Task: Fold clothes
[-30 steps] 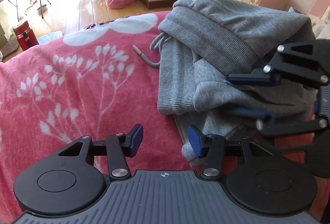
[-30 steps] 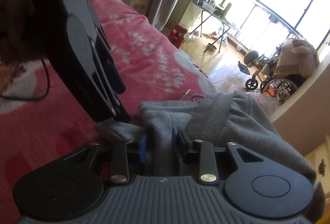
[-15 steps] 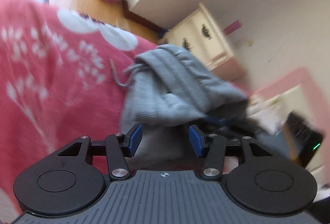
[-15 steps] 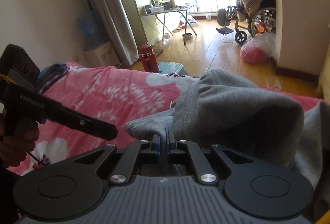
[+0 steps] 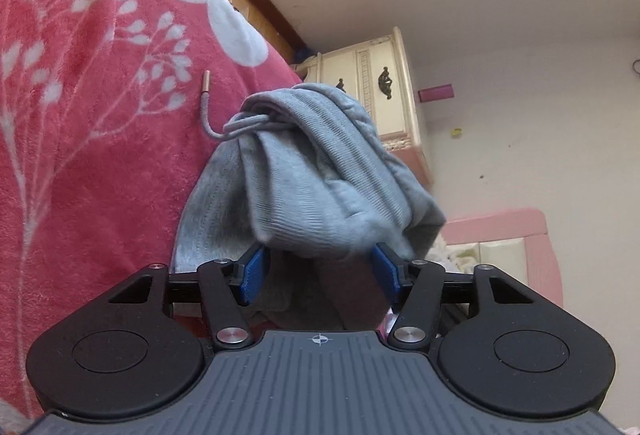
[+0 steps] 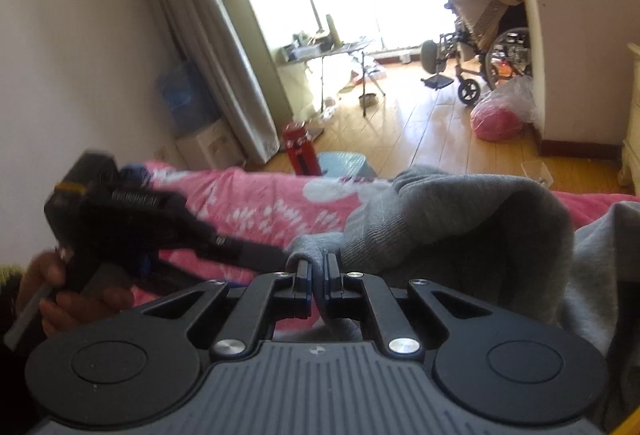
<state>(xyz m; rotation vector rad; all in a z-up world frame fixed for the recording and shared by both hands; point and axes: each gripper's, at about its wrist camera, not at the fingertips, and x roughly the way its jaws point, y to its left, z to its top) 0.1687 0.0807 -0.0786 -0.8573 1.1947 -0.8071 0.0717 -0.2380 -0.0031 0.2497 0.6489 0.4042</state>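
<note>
In the left wrist view we see the sweatpants [image 5: 320, 179] heaped at the frame's centre on the blanket [image 5: 80, 115], which fills the left side. The drawstring [image 5: 206, 107] trails up and left from the heap onto the blanket. Behind the heap, upper centre, stands the cabinet [image 5: 380, 91]. In the right wrist view the sweatpants [image 6: 460, 215] lie centre right, the bottle [image 6: 298, 149] on the floor beyond the blanket [image 6: 248, 203], the wheelchair [image 6: 480, 63] upper right.
</note>
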